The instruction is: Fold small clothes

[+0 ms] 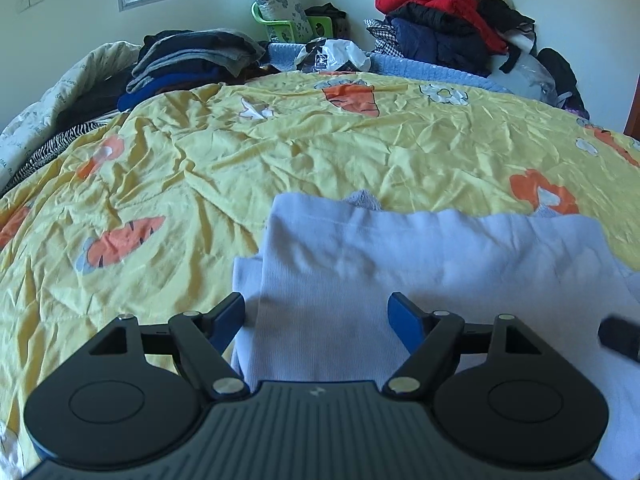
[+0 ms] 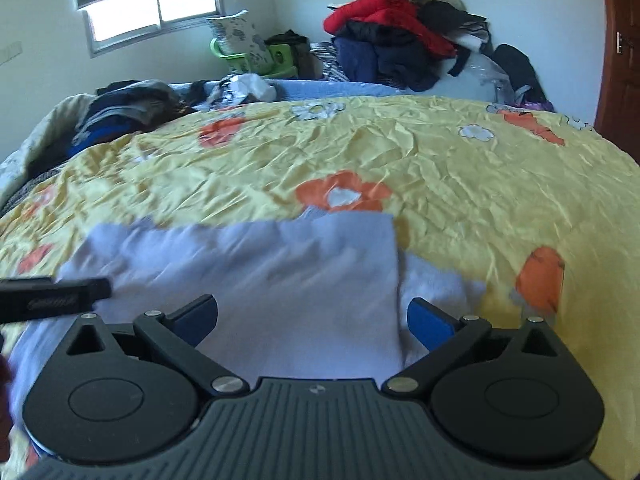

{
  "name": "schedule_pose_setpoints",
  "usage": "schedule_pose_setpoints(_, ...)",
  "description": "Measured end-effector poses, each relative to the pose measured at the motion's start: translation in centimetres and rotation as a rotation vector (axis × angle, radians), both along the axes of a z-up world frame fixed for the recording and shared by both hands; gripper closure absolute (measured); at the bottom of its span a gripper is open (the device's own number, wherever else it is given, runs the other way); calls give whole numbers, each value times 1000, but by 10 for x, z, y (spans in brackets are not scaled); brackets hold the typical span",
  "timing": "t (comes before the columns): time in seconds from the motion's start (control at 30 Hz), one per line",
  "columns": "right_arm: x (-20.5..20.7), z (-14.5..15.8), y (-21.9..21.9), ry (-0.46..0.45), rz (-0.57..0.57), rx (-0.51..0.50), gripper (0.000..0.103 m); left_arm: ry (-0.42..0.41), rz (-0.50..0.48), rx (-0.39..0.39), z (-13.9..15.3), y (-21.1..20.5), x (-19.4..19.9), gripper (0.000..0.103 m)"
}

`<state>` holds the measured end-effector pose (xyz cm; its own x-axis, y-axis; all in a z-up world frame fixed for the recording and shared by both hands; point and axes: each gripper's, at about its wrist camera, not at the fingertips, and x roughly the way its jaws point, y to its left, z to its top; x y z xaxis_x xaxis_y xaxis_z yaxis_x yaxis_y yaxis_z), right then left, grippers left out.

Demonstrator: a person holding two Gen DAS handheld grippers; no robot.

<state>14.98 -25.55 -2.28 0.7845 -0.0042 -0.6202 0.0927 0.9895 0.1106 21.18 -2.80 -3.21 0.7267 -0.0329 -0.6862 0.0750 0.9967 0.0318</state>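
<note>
Two tools, both released, nothing gripped. Left tool (image 1: 316, 316) spread over garment (image 1: 400, 264), lower centre of left view. Right tool (image 2: 312, 316) spread wide, same garment (image 2: 256, 280) under it, lower centre-left of right view. Garment pale lilac, partly folded, flat on yellow bedspread (image 1: 280, 152). Looks light, soft, limp; will sag, crease easily. Best pinch at folded edge or corners, not the middle.
</note>
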Motion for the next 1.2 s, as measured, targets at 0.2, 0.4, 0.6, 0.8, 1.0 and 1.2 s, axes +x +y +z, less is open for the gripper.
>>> schedule_pose_setpoints(0.2,-8,-20,10,33,-34,-35,1,-3,8,-11,-13,0,-10,19)
schedule_pose_setpoints(0.4,-10,-30,18,-3,-44,-87,1,-8,25,-23,-19,5,-11,10)
schedule_pose_setpoints(0.6,-29,-19,17,-68,-32,-84,2,-1,32,-74,-12,27,-15,10)
schedule_pose_setpoints(0.8,-64,-9,49,-135,87,-146,1,14,73,-111,-5,67,-11,10)
schedule_pose_setpoints(1.0,-79,-8,87,-107,201,-156,1,26,72,-146,0,101,-7,10)
schedule_pose_setpoints(1.2,-112,-9,160,-170,405,-394,3,190,-44,-366,-4,128,30,10)
